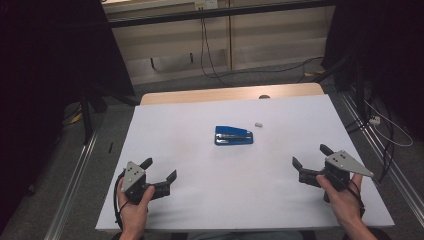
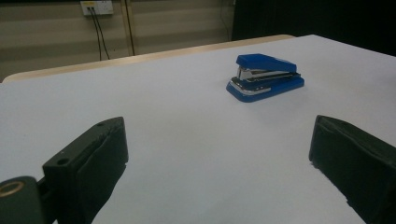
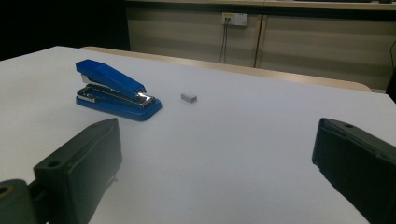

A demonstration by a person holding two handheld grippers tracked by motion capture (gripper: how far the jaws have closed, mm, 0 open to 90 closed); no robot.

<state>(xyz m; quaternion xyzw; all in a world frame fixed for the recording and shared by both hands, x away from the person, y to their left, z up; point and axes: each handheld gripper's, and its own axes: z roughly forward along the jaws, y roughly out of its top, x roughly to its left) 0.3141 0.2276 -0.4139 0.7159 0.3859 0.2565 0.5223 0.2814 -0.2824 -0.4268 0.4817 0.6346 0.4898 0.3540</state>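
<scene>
Blue stapler (image 1: 233, 135) lies closed mid-table; small grey block (image 1: 258, 124), perhaps staples, nearby.

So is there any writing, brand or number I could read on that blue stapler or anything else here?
None can be read.
Blue stapler: no lettering shows on its top or base.
Small grey block beside it: plain, too small to tell any mark.
Wall socket behind the table: too blurred to read.
</scene>
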